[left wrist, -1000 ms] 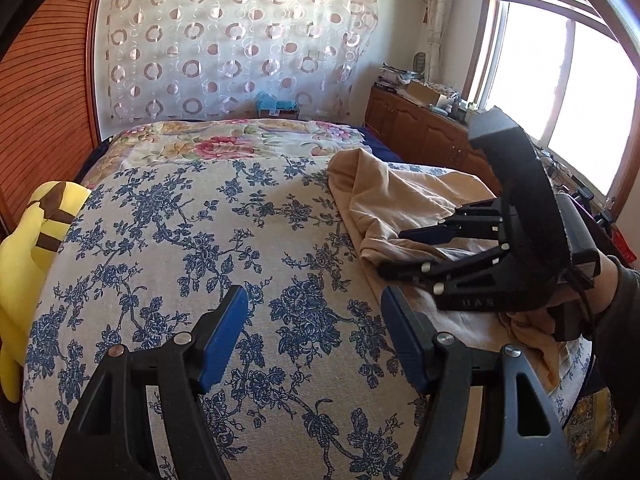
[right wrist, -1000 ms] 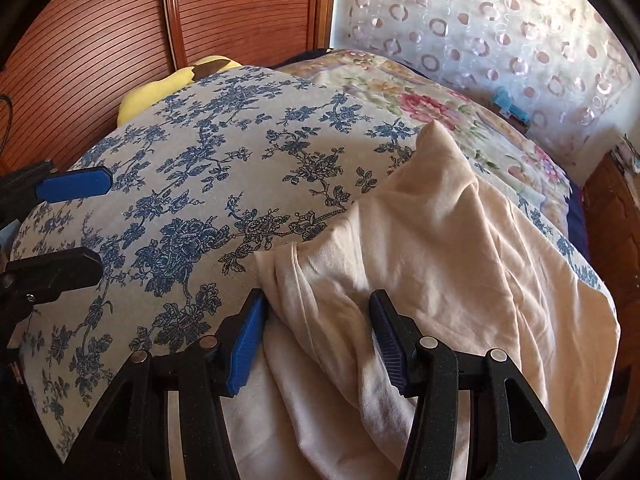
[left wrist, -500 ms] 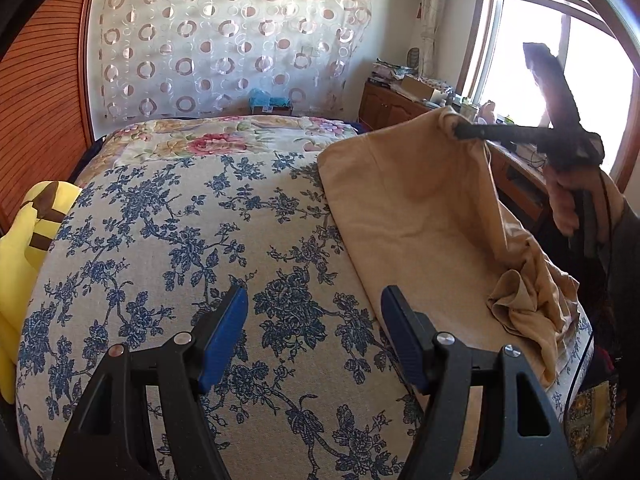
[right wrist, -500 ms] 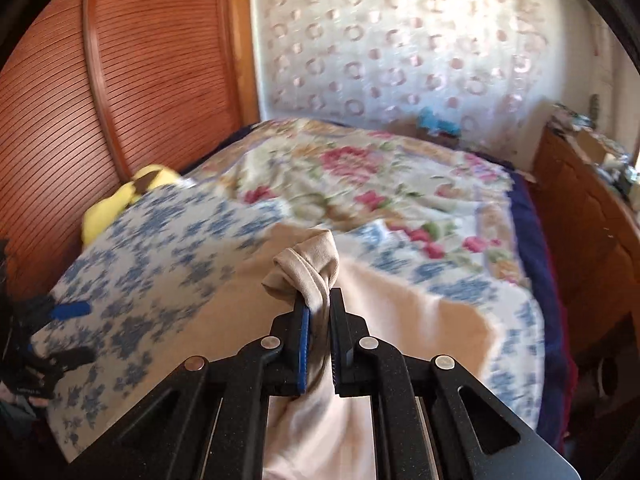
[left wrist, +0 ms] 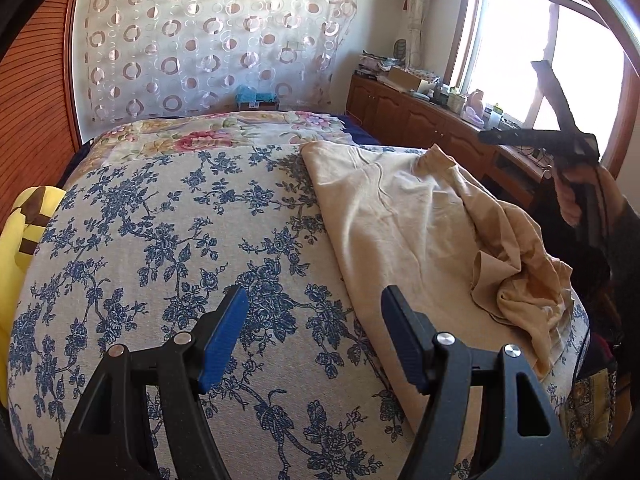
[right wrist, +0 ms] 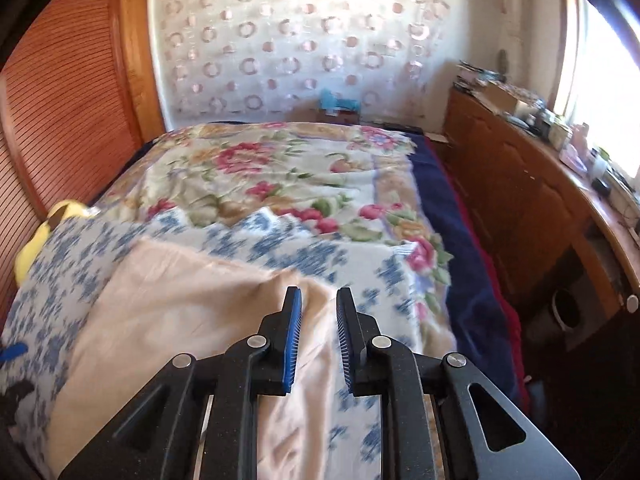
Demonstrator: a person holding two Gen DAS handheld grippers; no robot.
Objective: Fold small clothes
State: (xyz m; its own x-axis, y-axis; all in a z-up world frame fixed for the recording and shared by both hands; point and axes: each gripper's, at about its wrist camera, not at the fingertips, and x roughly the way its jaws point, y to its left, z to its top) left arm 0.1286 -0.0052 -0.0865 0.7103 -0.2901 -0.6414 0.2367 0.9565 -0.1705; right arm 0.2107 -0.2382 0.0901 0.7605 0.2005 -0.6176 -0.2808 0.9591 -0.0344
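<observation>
A beige garment (left wrist: pixel 404 216) lies on the blue-flowered cloth (left wrist: pixel 168 248) of the bed, spread at its far part and bunched in a heap near the right edge. My left gripper (left wrist: pixel 312 336) hovers open over the flowered cloth, just left of the garment, with nothing between its blue pads. My right gripper (right wrist: pixel 318 338) is raised above the garment (right wrist: pixel 168 304); its jaws are opening and the gap between them is empty. In the left wrist view that right gripper (left wrist: pixel 486 137) shows at the far right, held by a hand against the window.
A yellow plush toy (left wrist: pixel 20 236) lies at the bed's left edge by the wooden slatted wall (left wrist: pixel 32 120). A flowered quilt (right wrist: pixel 280 176) covers the far bed. A wooden cabinet (right wrist: pixel 532 208) with clutter runs along the right under the window.
My right gripper pinched the garment, lifted it and swung it across the bed, then let go; the cloth now lies flatter. The left gripper stayed in place, open.
</observation>
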